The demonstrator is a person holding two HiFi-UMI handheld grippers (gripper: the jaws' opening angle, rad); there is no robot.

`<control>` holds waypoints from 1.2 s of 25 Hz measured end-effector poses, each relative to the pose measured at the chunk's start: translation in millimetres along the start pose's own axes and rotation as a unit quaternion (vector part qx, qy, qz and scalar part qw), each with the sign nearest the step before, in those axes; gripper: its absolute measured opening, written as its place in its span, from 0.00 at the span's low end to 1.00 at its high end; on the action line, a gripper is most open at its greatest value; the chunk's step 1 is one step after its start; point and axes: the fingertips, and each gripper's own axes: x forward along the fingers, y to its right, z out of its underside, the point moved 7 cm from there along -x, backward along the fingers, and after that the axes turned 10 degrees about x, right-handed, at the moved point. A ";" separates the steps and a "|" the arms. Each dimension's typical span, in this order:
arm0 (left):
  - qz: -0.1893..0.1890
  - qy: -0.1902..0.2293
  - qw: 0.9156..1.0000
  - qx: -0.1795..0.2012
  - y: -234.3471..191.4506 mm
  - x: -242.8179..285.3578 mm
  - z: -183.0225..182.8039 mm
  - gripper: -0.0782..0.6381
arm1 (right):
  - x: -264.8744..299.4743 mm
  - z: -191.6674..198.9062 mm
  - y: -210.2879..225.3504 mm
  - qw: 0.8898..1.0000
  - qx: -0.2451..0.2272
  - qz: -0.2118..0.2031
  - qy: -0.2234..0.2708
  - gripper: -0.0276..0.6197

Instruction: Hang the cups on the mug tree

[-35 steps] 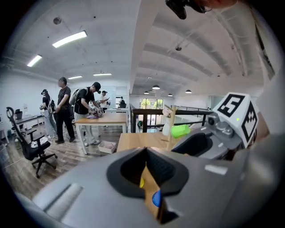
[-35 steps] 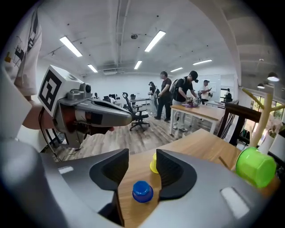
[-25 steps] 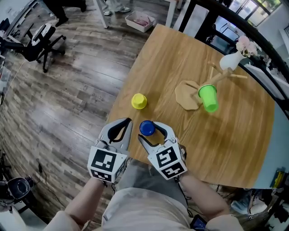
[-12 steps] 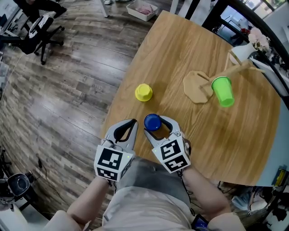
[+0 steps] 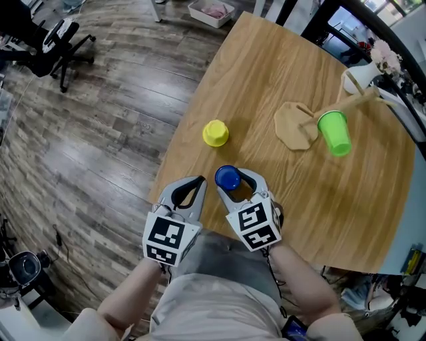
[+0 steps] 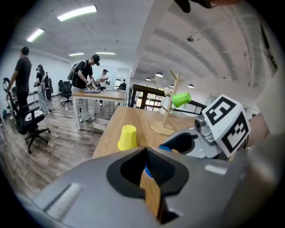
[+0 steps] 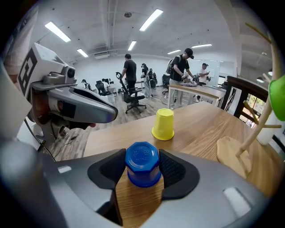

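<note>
An upside-down blue cup (image 5: 227,178) (image 7: 142,164) stands on the wooden table (image 5: 266,73) near its front edge. My right gripper (image 5: 238,180) (image 7: 142,155) has just been closing, with this cup between its jaws, and both pads now lie against the cup's sides. My left gripper (image 5: 189,188) (image 6: 146,152) hangs shut and empty just left of it, at the table's edge. A yellow cup (image 5: 215,132) (image 7: 163,124) stands upside down farther in. A green cup (image 5: 334,133) (image 6: 181,99) hangs on the wooden mug tree (image 5: 296,125) (image 7: 231,156).
A white vase with flowers (image 5: 359,76) stands behind the mug tree at the table's far right. Off the table's left edge lies wood floor with an office chair (image 5: 53,46) and a white box (image 5: 213,10). Several people stand at desks (image 6: 95,93) in the background.
Both grippers have come down closer to the table. The right jaws have narrowed around the blue cup. The left gripper stays shut.
</note>
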 end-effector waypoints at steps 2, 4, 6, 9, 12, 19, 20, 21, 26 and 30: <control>0.002 -0.003 1.000 0.004 -1.2 -0.3 -0.6 0.11 | -0.1 -0.5 1.3 1.000 0.004 0.002 0.001 0.41; 0.000 -0.005 1.000 0.010 -4.9 -1.3 -3.5 0.11 | -5.4 -3.9 3.0 1.000 0.009 0.007 0.009 0.41; -0.008 -0.003 1.000 0.013 -9.2 -3.7 -9.0 0.11 | -14.8 -8.8 4.5 1.000 0.014 0.013 0.019 0.41; -0.017 0.008 1.000 0.017 -11.9 -11.2 -21.7 0.11 | -34.2 -19.4 4.4 0.999 0.019 0.019 0.037 0.41; -0.019 0.024 0.999 0.034 -12.0 -15.9 -41.5 0.11 | -58.4 -35.1 6.3 0.997 0.022 0.032 0.060 0.41; -0.025 0.074 0.994 0.072 -9.3 -30.1 -105.1 0.11 | -123.5 -78.1 10.0 0.990 0.014 0.062 0.123 0.41; -0.023 0.082 0.993 0.076 -6.9 -32.5 -114.7 0.11 | -133.4 -84.0 10.6 0.989 0.011 0.065 0.132 0.41; -0.021 0.090 0.993 0.080 -4.0 -34.5 -124.3 0.11 | -143.3 -89.6 11.8 0.988 0.008 0.069 0.141 0.41; -0.009 0.121 0.988 0.099 14.4 -43.0 -167.3 0.11 | -191.0 -111.5 21.4 0.979 0.004 0.094 0.179 0.41; 0.003 0.144 0.982 0.120 26.2 -55.9 -200.9 0.11 | -233.8 -128.9 22.7 0.973 0.022 0.099 0.209 0.41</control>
